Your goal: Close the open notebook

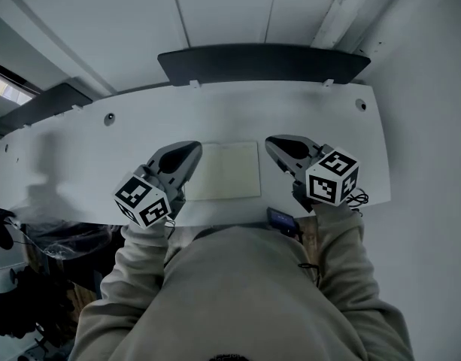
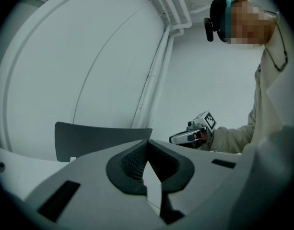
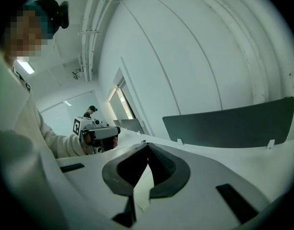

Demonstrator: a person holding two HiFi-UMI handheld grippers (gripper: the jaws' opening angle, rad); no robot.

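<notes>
We record one notebook (image 1: 226, 170) flat on one desk (image 1: 328, 119), between two claws: left gripper (image 1: 196, 148) and right gripper (image 1: 269, 143) (both closed tight, holding nothing).

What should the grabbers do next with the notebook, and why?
Probably lower the left gripper to the left edge of the notebook, opening its jaws on the way. The notebook lies flat on the desk between the two grippers. The left gripper and the right gripper are both shut with nothing in them, so nothing can lift a page yet.
</notes>
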